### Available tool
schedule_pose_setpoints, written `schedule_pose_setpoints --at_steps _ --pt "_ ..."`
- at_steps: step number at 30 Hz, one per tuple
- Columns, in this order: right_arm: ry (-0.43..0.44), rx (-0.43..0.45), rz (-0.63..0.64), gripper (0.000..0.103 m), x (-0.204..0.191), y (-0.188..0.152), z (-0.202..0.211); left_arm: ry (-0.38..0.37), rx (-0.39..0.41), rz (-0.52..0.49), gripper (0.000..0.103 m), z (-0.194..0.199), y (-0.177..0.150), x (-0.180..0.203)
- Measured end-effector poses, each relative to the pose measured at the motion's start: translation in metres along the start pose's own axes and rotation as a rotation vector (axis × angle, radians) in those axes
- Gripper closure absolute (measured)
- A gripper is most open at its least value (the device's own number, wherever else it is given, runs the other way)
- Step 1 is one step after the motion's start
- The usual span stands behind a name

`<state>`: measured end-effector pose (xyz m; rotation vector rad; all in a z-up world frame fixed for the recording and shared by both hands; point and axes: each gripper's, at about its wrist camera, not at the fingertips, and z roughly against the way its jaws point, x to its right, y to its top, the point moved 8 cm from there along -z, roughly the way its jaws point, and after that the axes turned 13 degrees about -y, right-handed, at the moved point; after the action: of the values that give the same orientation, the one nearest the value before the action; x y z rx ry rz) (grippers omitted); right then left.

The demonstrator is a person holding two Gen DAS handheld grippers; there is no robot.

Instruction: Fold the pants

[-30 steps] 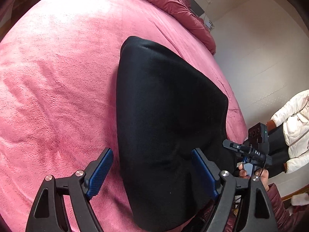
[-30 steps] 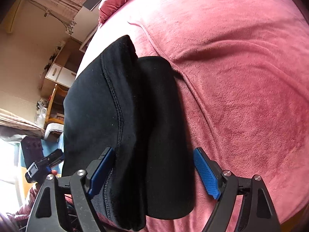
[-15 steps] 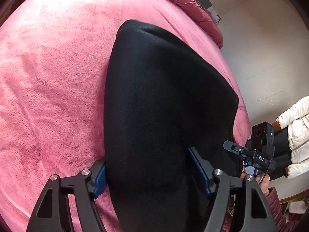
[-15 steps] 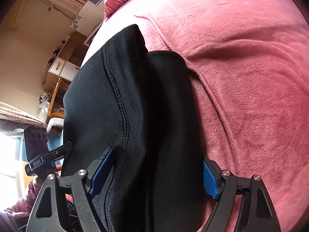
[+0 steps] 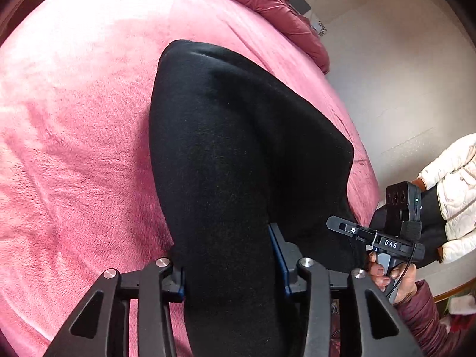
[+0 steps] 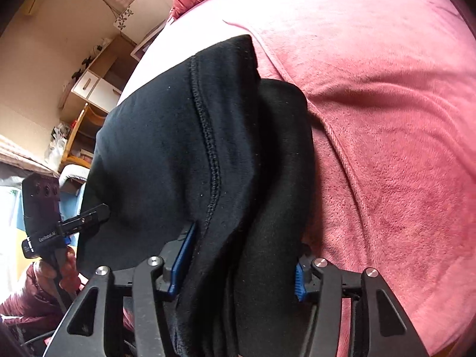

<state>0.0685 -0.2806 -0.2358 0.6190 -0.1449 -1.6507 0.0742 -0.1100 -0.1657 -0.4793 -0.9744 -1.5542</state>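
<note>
Folded black pants lie in a thick bundle on the pink fleece blanket near the bed's edge. My left gripper straddles the near end of the bundle, its jaws closing with the blue pads pressed into the cloth on both sides. In the right wrist view the pants show a stitched seam and a second layer beside it. My right gripper is closing on that end too, cloth bunched between its pads. Each view also shows the other gripper in a hand at the bundle's side.
A rumpled maroon duvet lies at the bed's far side. A person in a white jacket stands by the bed's edge near a pale wall. Wooden shelves and a white cabinet stand beyond the bed. Pink blanket spreads to the right.
Both grippers slid forward around the near ends of the pants and their jaws narrowed from wide open until the pads pinch the cloth. The bundle now bulges up between the fingers.
</note>
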Motion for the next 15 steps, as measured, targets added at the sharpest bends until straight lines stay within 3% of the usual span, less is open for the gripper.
schedule_pose_setpoints --at_steps 9,15 --pt "0.023 0.019 0.036 0.057 -0.042 -0.013 0.011 0.037 0.023 -0.077 0.061 0.027 -0.013 0.008" --pt "0.069 0.047 0.057 0.058 -0.079 0.005 0.01 0.076 0.082 -0.126 0.061 0.054 0.006 0.008"
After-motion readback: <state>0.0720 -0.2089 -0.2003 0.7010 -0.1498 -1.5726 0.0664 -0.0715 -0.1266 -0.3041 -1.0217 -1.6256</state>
